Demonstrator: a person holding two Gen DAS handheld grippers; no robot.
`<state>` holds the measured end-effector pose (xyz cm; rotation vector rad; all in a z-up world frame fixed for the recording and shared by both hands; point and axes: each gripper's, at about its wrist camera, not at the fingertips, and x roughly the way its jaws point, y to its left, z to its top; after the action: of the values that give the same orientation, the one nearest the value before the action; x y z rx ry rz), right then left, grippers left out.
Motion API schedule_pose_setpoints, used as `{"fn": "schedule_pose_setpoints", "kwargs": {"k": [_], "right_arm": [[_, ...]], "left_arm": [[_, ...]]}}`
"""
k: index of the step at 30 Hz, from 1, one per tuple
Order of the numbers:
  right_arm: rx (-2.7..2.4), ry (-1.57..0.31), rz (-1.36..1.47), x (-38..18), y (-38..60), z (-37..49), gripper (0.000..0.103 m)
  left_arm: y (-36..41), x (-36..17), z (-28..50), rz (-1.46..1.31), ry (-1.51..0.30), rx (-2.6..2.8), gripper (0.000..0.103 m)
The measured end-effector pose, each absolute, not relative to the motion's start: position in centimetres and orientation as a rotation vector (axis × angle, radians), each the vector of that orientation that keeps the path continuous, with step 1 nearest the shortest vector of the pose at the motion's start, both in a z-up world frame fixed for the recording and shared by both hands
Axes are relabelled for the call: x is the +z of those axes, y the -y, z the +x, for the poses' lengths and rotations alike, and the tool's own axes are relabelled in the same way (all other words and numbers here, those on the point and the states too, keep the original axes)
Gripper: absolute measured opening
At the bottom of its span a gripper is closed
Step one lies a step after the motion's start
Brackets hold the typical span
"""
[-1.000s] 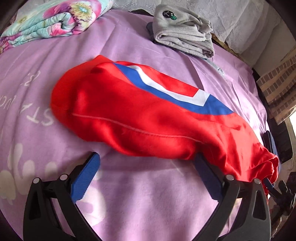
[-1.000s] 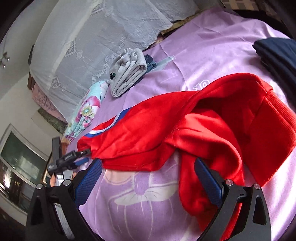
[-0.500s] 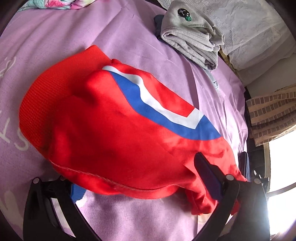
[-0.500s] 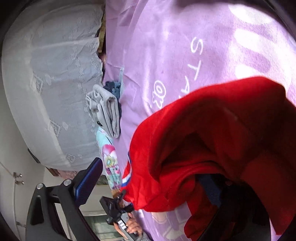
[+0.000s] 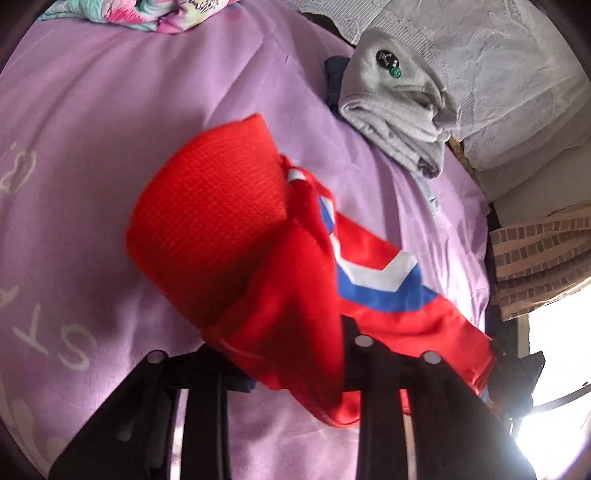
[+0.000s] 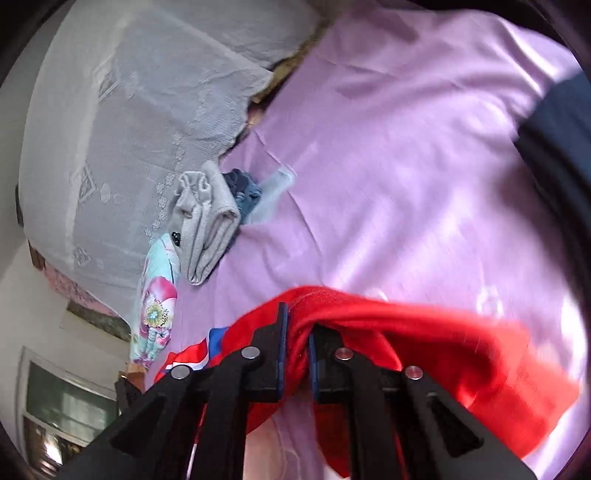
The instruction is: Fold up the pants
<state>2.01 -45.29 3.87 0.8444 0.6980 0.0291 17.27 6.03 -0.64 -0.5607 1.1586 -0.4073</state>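
pants [image 5: 266,258]: red, with a blue-and-white stripe; bunched and partly lifted over the sheet, ribbed waistband end turned up toward the far side in the left wrist view
pants, right view [image 6: 424,339]: red fabric draped across the lower frame, one fold gathered between the fingers
left gripper [image 5: 291,369]: fingertips buried in red cloth; fingers drawn close together, clamped on a fold of the pants near the striped part
right gripper [image 6: 297,350]: blue pads nearly meeting, a pinch of pants fabric squeezed between them
sheet [image 5: 110,129]: purple with white lettering and prints, covers the bed, lies under the pants
grey garment [image 5: 399,110]: folded, on the sheet beyond the pants, near the lace cover; dark badge with a green dot on top
grey garment, right view [image 6: 207,221]: same fold, beyond the pants to the left
dark blue cloth [image 6: 242,192]: tucked under and behind the grey garment
floral blanket [image 5: 155,11]: rolled, far edge of the sheet, well apart from the pants
lace cover [image 5: 498,55]: grey-white, just behind the grey garment
navy item [image 6: 557,140]: dark, on the sheet at the right edge, beyond the pants; blurred, cannot tell what it is
blur: both views show motion blur on the pants
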Motion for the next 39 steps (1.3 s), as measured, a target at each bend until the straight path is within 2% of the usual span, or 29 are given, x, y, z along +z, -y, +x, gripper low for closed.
{"fn": "schedule_pose_setpoints", "kwargs": {"k": [4, 5, 6, 7, 8, 9, 10, 11, 12, 14, 17, 20, 21, 22, 26, 35, 39], "right_arm": [[0.092, -0.538, 0.582, 12.1, 43.0, 5.3, 0.01], [0.108, -0.524, 0.534, 13.3, 42.4, 6.1, 0.014], [0.136, -0.542, 0.509, 13.6, 42.2, 7.1, 0.016], [0.137, -0.54, 0.508, 13.0, 42.4, 7.5, 0.016], [0.12, -0.557, 0.504, 11.6, 42.5, 7.7, 0.023], [0.102, -0.619, 0.492, 9.9, 42.5, 8.0, 0.036], [0.096, -0.692, 0.496, 7.5, 42.4, 7.8, 0.042], [0.093, -0.758, 0.508, 4.9, 42.8, 7.4, 0.046], [0.073, -0.798, 0.499, 3.1, 42.9, 6.7, 0.046], [0.021, -0.808, 0.489, 1.3, 44.4, 5.0, 0.046], [0.033, -0.78, 0.528, 2.3, 46.8, 4.0, 0.046], [0.063, -0.739, 0.526, 4.5, 46.8, 5.3, 0.048], [0.071, -0.725, 0.522, 5.2, 46.2, 6.0, 0.057], [0.07, -0.719, 0.514, 5.7, 45.8, 7.0, 0.061], [-0.024, -0.714, 0.52, 5.5, 46.8, 12.0, 0.062], [-0.073, -0.786, 0.565, 2.5, 49.5, 21.7, 0.062], [-0.141, -0.804, 0.516, 1.9, 49.8, 24.5, 0.067]], "left_arm": [[-6.3, 7.8, 18.2, -0.404, -0.915, -0.385, 0.02], [-6.2, 9.6, 18.3, -0.331, -0.856, -0.363, 0.021], [-6.6, 10.6, 18.3, -0.291, -0.808, -0.311, 0.027], [-7.2, 10.7, 18.3, -0.288, -0.784, -0.263, 0.035], [-8.1, 10.0, 18.3, -0.311, -0.794, -0.244, 0.036], [-8.9, 8.4, 18.5, -0.334, -0.839, -0.243, 0.044], [-9.7, 6.4, 18.5, -0.341, -0.899, -0.242, 0.06], [-10.3, 4.0, 18.4, -0.326, -0.961, -0.223, 0.069], [-11.0, 1.6, 18.2, -0.299, -1.014, -0.178, 0.072], [-12.7, -1.2, 17.3, -0.271, -1.046, -0.153, 0.068], [-14.2, 1.0, 16.7, -0.315, -0.968, -0.175, 0.067], [-14.7, 4.7, 17.6, -0.322, -0.874, -0.189, 0.08], [-14.7, 5.6, 17.8, -0.306, -0.847, -0.162, 0.087], [-14.6, 6.3, 17.9, -0.282, -0.819, -0.121, 0.091], [-15.0, 6.6, 23.0, -0.283, -0.855, -0.047, 0.092], [-12.5, 2.6, 31.0, -0.222, -1.013, -0.058, 0.092], [-11.7, 0.2, 32.9, -0.237, -1.068, -0.082, 0.092]]}}
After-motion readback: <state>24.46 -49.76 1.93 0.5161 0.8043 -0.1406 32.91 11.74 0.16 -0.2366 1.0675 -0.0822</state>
